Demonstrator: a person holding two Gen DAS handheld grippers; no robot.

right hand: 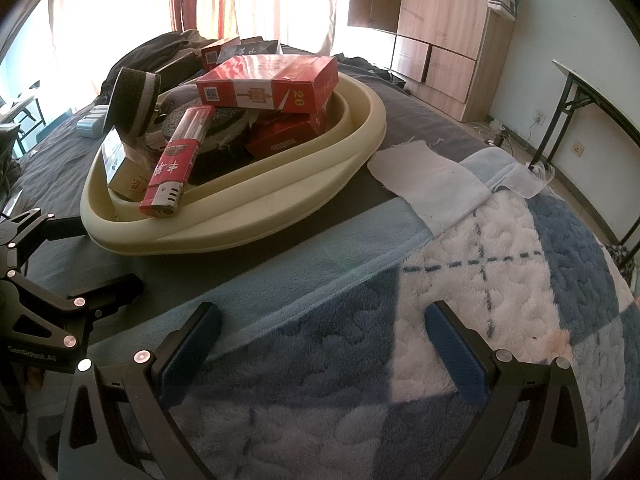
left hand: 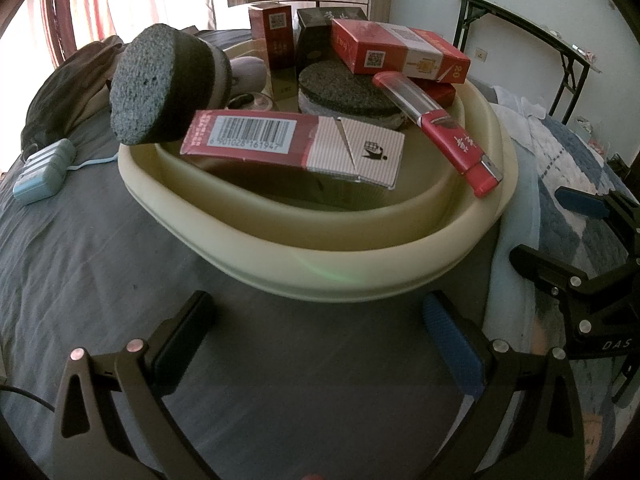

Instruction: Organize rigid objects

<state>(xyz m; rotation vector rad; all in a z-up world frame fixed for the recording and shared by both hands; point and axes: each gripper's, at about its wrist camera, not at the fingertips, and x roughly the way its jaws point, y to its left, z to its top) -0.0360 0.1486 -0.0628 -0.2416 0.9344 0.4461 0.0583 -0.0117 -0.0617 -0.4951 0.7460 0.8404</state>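
A cream plastic basin [left hand: 320, 248] sits on the bed and holds several rigid objects: red cigarette boxes [left hand: 396, 54], a barcode box [left hand: 292, 146], a red lighter [left hand: 452, 136], a grey round sponge block [left hand: 160, 84] on its left rim and a flat round one [left hand: 344, 92]. The basin [right hand: 280, 200] also shows in the right wrist view with the lighter [right hand: 176, 164] and a red box [right hand: 268, 82]. My left gripper [left hand: 320, 340] is open and empty in front of the basin. My right gripper [right hand: 322, 344] is open and empty over the blanket, to the basin's right.
A pale blue small device [left hand: 42, 172] lies on the grey sheet left of the basin. A blue and white fleece blanket [right hand: 480, 280] and a white cloth [right hand: 424, 176] lie to the right. A folding table [right hand: 592, 96] and wardrobe [right hand: 440, 32] stand beyond the bed.
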